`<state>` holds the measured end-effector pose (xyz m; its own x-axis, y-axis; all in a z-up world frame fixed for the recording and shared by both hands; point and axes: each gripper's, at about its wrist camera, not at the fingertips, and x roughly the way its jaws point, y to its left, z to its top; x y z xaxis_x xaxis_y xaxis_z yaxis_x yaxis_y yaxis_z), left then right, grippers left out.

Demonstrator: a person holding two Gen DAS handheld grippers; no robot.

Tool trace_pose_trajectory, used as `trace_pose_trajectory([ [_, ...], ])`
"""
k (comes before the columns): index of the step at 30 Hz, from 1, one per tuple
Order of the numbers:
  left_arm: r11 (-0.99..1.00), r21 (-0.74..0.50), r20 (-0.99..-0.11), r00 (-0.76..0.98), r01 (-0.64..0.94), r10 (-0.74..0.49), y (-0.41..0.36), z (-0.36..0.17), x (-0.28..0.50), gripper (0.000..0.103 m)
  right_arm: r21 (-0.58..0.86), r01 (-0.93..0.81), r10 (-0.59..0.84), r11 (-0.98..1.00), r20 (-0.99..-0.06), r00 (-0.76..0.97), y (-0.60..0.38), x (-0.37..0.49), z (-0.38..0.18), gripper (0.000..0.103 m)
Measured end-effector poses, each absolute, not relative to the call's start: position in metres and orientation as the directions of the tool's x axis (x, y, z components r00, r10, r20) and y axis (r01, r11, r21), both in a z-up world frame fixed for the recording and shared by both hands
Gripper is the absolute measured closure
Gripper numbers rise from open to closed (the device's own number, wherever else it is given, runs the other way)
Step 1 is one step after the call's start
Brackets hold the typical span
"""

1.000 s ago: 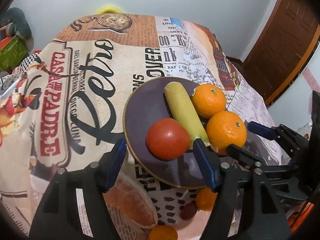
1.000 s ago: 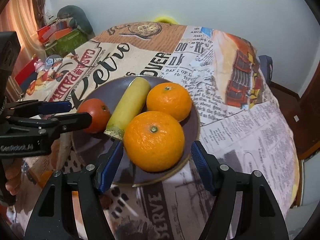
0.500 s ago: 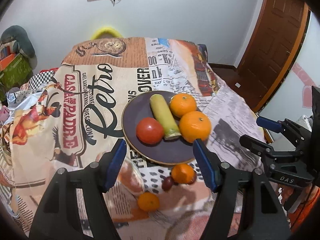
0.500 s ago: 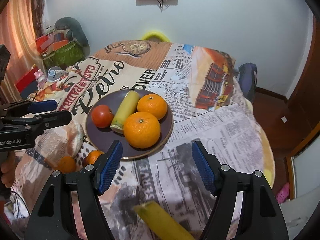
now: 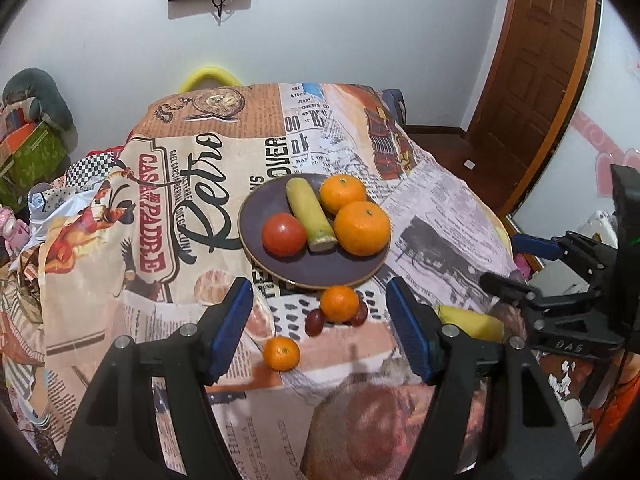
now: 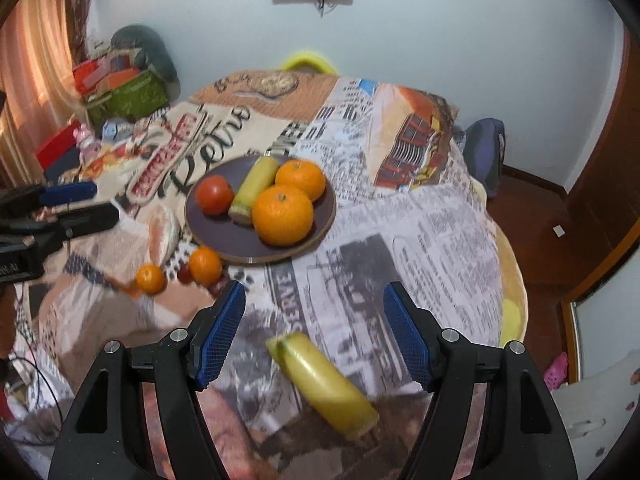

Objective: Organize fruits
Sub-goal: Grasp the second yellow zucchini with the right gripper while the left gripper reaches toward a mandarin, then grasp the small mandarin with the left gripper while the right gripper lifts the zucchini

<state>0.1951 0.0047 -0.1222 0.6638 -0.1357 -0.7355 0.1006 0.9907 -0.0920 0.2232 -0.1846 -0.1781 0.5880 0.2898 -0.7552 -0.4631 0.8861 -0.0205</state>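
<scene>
The plate on the table carries a tomato, a banana and two oranges. Just before the plate lie two mandarins with grapes; another banana lies nearer still. Left gripper and right gripper hover with jaws wide apart, holding nothing.

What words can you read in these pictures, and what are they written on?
"Retro": big black script on the tablecloth.
"CASA del PADRE": red letters on the tablecloth, left of "Retro".
"OVER": bold black letters above the plate; the word's start is hidden.
"SERVE": on the tablecloth's newspaper print.
"DAS": on the right gripper.
The small newsprint lines are too small to read.
</scene>
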Motion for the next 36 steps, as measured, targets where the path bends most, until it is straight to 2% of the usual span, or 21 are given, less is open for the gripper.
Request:
trace_pose_trajectory([
  [5, 0.993, -0.083, -0.751, 0.65, 0.079, -0.114, 0.003, -0.134, 0.192, 0.034, -0.054, -0.481, 0.253, 0.875, -0.795, 0.551, -0.182, 0.221, -0.205, 0.035],
  [17, 0.994, -0.093, -0.808, 0.578, 0.061, -0.112, 0.013, -0.175, 0.198, 0.034, 0.014, -0.484, 0.25, 0.875, -0.869, 0.427, -0.182, 0.232, -0.263, 0.036],
  [20, 0.993, -0.093, -0.819, 0.563, 0.066, -0.114, 0.012, -0.184, 0.202, 0.034, 0.007, -0.468, 0.236, 0.884, -0.87, 0.433, -0.18, 0.237, -0.265, 0.045],
  [24, 0.992, -0.095, -0.828, 0.547, 0.077, -0.122, 0.008, -0.194, 0.21, 0.034, 0.04, -0.449, 0.264, 0.892, -0.854, 0.448, -0.182, 0.242, -0.258, 0.062],
  [33, 0.987, -0.116, -0.837, 0.524, 0.108, -0.156, -0.009, -0.209, 0.237, 0.035, 0.099, -0.421, 0.326, 0.901, -0.795, 0.511, -0.191, 0.248, -0.236, 0.066],
  [36, 0.987, -0.119, -0.845, 0.51, 0.11, -0.158, -0.012, -0.215, 0.246, 0.04, 0.12, -0.413, 0.346, 0.903, -0.773, 0.532, -0.197, 0.25, -0.226, 0.066],
])
